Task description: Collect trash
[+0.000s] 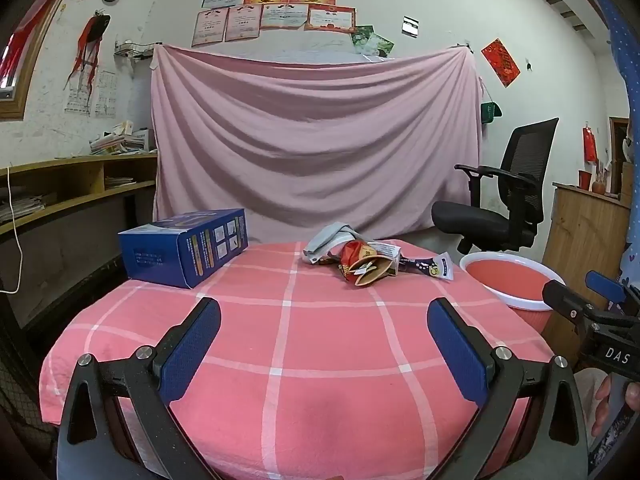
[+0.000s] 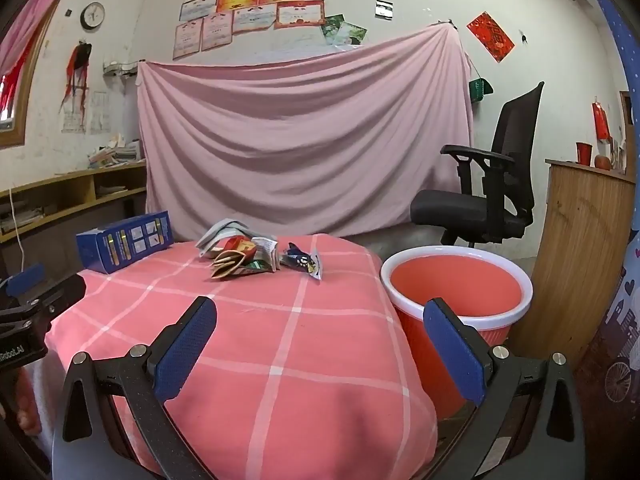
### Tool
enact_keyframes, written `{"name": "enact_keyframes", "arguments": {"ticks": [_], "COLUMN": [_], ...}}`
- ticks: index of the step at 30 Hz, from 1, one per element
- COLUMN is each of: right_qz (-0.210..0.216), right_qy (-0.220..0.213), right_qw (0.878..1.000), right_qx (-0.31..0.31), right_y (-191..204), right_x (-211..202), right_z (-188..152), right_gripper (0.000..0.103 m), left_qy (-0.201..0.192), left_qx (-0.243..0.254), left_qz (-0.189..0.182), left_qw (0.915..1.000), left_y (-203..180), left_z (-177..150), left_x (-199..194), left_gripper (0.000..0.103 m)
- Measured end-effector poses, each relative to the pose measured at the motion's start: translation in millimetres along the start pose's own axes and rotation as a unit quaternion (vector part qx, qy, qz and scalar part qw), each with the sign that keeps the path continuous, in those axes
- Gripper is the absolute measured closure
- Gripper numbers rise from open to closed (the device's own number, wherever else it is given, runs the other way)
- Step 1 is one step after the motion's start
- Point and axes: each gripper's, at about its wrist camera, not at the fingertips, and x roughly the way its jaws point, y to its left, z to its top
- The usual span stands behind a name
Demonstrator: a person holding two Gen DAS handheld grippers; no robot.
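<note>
My left gripper (image 1: 324,344) hangs over the near end of the checked tablecloth (image 1: 320,360), its 2 blue pads spread wide with nothing between them; I hold it this way so it is ready to take a wrapper whole. My right gripper (image 2: 320,344) sits level beside it, equally wide and equally empty, its right pad overlapping the rim of the red bucket (image 2: 456,280) in the right wrist view, which stands on the floor just right of the table so that collected pieces need only a short swing off the edge.

Beyond both grippers, the trash pile (image 1: 360,258) lies at the far end of the tablecloth: grey paper, red and tan wrappers, and 1 dark blue sachet (image 1: 430,266) trailing off the bucket side of the heap. In my judgement that loose sachet, nearest the bucket, is the natural first pick for the right gripper.

Left of the pile, well apart from it, a blue carton (image 1: 186,246) rests on the table's far left corner. Nothing has yet been collected; the bucket looks empty.
</note>
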Motion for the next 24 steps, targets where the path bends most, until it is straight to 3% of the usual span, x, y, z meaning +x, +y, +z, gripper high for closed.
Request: {"name": "enact_keyframes", "arguments": {"ticks": [24], "right_qz": [0.002], "right_qy": [-0.002], "right_qw": [1.0], "right_qx": [0.005], "right_y": [-3], "right_x": [0], "right_z": [0], "right_gripper": [0.0], "left_qy": [0.0], "left_qx": [0.002], "left_qz": [-0.001], "left_qw": [1.0], "left_y": [-10], "left_z": [-2], "left_x": [3], "left_gripper": [0.002]}}
